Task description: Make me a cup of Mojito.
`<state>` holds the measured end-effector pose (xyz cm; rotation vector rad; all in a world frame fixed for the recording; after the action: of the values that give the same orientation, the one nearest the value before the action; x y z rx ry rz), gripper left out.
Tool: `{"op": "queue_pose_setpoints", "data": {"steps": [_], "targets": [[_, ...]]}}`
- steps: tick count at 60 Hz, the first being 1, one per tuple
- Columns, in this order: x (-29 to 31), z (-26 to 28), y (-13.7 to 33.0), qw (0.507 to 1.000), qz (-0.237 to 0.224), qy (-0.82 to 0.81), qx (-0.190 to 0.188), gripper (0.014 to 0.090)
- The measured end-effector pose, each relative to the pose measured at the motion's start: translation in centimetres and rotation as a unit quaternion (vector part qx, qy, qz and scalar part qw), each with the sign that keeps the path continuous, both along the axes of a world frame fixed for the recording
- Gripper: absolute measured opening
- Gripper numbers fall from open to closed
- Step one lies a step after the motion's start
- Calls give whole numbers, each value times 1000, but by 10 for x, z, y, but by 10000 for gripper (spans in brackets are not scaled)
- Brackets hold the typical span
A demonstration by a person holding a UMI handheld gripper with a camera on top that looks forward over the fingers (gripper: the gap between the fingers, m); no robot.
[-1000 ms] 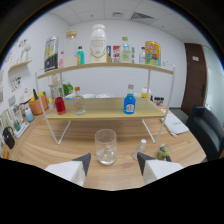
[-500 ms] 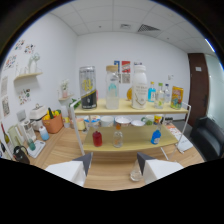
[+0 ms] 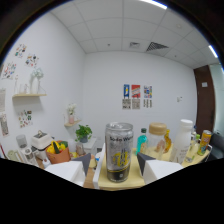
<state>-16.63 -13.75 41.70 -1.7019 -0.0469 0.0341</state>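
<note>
A tall silver-and-yellow soda water can (image 3: 119,152) stands upright on a wooden shelf (image 3: 142,180), between the spread fingers of the tool (image 3: 114,163), with a gap at each side. Beyond it to the right: a blue bottle (image 3: 142,141), a capped jar (image 3: 159,138) and a white bottle (image 3: 184,140); to the left, an orange basket (image 3: 56,152) and a potted plant (image 3: 82,134).

can (image 3: 119,152): silver with black band, yellow print
shelf (image 3: 120,181): pale wood
hand-held gripper (image 3: 113,167) fingers (image 3: 158,167): white with dark grey tips
bottle cap (image 3: 143,131): teal
jar lid (image 3: 157,128): tan
plant (image 3: 82,132): green leaves
basket (image 3: 57,154): orange
wall posters (image 3: 136,96): blue, red, white
door (image 3: 205,102): dark brown
</note>
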Motion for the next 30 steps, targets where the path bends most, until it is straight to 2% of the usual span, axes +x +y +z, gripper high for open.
{"op": "queue_pose_setpoints", "data": {"steps": [4,9,14,22,30], "targets": [[-2,0,18,1000,-2,2,-4,852],[1,-5,34,1000,-8,5,-11,793],[1,-8,42,1000,-11,8,-19,700],[10,-6,47,1000,-27,-5,-1,543],[10,-7,49,1000,-12,5,5,530]]}}
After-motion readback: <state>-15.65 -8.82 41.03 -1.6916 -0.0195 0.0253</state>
